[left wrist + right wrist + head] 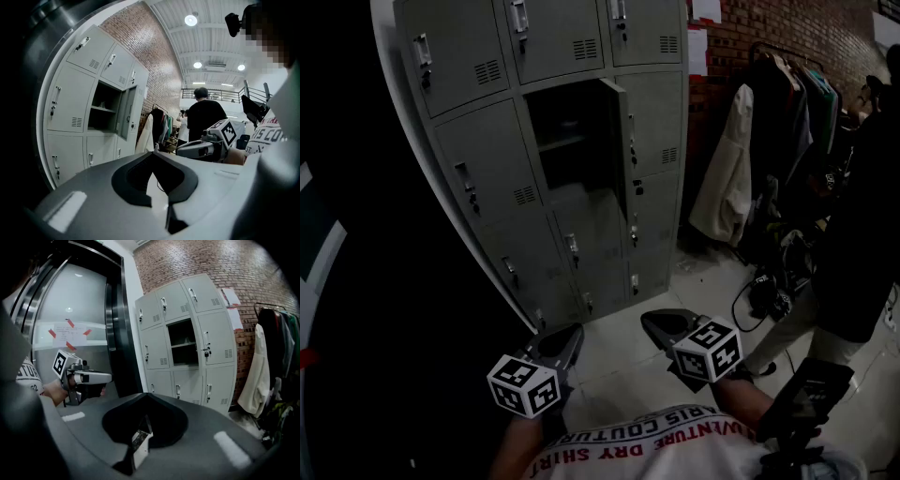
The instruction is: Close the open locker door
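The tall grey metal locker bank (487,187) stands ahead of the person on the pale tiled floor (619,347), against a red brick wall (769,28). In its middle column one compartment (567,131) gapes dark. The open grey locker door (621,141) hangs at that compartment's right edge, seemingly hinged there, and is swung out toward the person so that it shows almost edge-on. Its long axis is upright.

Both claws sit low and close to the person's body, well apart from the lockers. The left claw (565,339) has its jaws pressed together on nothing, as its own view shows (152,157). The right claw (661,325) is likewise drawn together and empty (144,397).

The door lies forward and above both claws, between their two lines of aim. It is a little nearer the right claw, which is also on the side of the door's outward face. Judging from that, the right hand is better placed: it would need to rise, go forward and press that face leftward into the frame. To the right hang coats on a rack (727,178), with another person (862,216) beside them.
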Demonstrator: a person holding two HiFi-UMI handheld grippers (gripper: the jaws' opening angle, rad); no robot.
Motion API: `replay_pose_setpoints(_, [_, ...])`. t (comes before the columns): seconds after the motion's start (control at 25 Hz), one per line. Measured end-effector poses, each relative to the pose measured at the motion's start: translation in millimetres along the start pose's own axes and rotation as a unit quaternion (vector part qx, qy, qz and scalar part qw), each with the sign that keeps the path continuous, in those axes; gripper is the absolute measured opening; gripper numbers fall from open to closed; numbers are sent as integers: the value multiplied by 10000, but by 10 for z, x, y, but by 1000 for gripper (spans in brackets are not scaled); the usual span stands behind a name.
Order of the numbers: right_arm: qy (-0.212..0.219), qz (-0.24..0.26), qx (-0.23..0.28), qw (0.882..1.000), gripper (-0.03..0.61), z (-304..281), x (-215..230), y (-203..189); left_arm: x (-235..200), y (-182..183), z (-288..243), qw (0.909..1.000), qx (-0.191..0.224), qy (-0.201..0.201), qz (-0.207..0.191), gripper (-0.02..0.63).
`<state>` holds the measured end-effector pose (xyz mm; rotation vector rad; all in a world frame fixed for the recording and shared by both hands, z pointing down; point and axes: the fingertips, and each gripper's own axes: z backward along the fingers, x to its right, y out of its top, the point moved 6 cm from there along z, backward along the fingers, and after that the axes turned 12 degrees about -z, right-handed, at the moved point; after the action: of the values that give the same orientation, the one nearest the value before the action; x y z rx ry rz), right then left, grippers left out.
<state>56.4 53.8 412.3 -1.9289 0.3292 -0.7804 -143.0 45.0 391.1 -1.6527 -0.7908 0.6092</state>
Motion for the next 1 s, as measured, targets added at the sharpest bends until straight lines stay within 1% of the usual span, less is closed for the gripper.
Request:
replay_pose_setpoints(0.16, [-65, -20, 53, 10000, -5, -101, 4, -28, -120, -69, 11, 10000, 33, -28, -1, 6])
replay_pose_setpoints(0.32, [-114, -20, 57, 9999, -5, -243, 64, -16, -227, -103, -95, 9999, 23, -132, -74, 6])
replay_pose_setpoints(0.44, [-141, 46, 127, 9998, -5, -375, 223, 99, -398, -81, -262, 9998, 65, -136, -128, 5])
replay_pose_setpoints(0.52, [-179, 123, 199, 9996, -5, -472, 411, 226, -547, -59, -431, 9998, 116, -109, -130, 6])
replay_pose_setpoints(0.68, [-300, 234, 385, 9985, -5, -715, 979, 643, -868, -6, -950, 9997, 101, -97, -214, 6])
replay_pose_setpoints(1.0, [-402, 437, 773, 9952, -5, -1234, 2100, 1873, -1688, 415, -2040, 9996, 110, 120, -221, 5])
